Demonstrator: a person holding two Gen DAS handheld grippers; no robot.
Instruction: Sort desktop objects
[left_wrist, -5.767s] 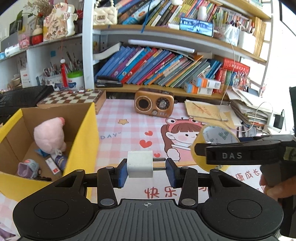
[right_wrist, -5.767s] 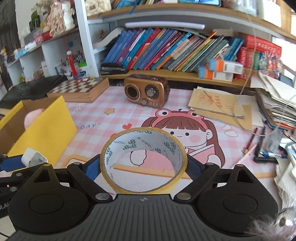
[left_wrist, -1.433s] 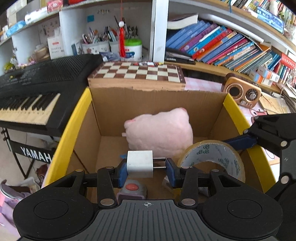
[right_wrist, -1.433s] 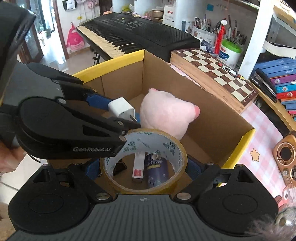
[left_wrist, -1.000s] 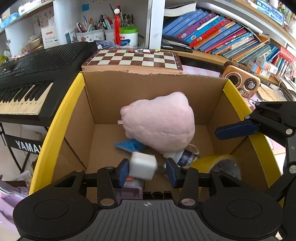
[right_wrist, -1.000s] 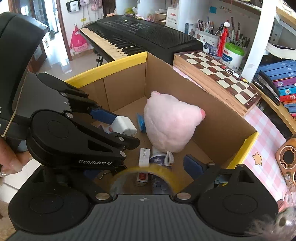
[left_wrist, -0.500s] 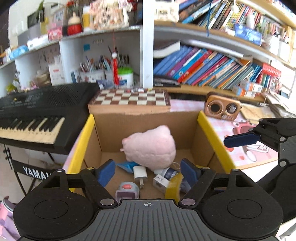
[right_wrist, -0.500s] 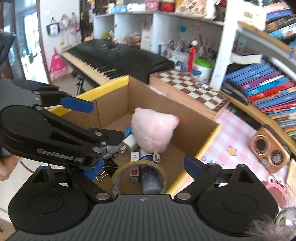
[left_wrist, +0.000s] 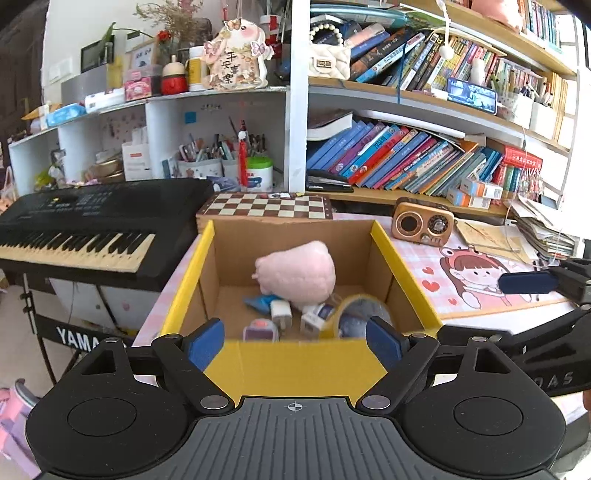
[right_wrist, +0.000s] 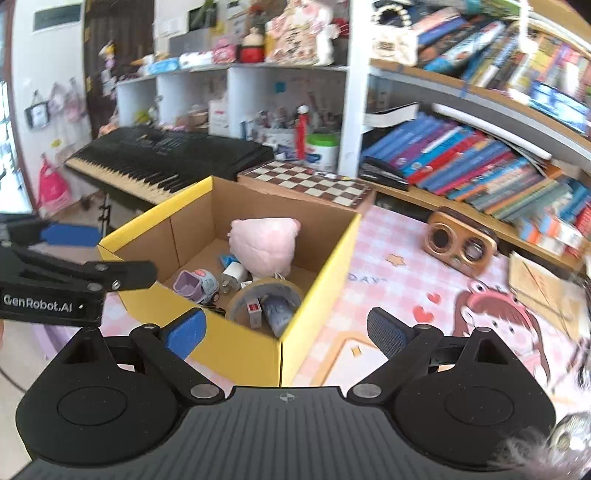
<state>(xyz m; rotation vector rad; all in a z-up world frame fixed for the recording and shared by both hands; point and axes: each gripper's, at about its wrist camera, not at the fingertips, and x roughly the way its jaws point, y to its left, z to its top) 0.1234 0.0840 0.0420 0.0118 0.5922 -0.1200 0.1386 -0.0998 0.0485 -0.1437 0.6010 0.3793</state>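
A yellow-rimmed cardboard box (left_wrist: 391, 258) stands at the desk's left end and also shows in the right wrist view (right_wrist: 325, 266). Inside lie a pink plush toy (left_wrist: 295, 271), a white charger plug (left_wrist: 281, 314), a roll of yellow tape (left_wrist: 356, 317), a purple toy (left_wrist: 260, 330) and small packets. In the right wrist view the plug (right_wrist: 233, 275) and tape roll (right_wrist: 266, 293) lie on the box floor. My left gripper (left_wrist: 293, 341) is open and empty above the box's near wall. My right gripper (right_wrist: 286, 330) is open and empty, near the box's right front corner.
A black keyboard (left_wrist: 85, 221) stands left of the box. A chessboard case (left_wrist: 266, 206) lies behind it. A brown radio (left_wrist: 423, 223) and papers (left_wrist: 491, 238) sit on the pink mat (left_wrist: 476, 280). Bookshelves fill the back.
Both grippers opened over the box: the plug and the tape roll dropped in. Both grippers then pulled back and up, empty.
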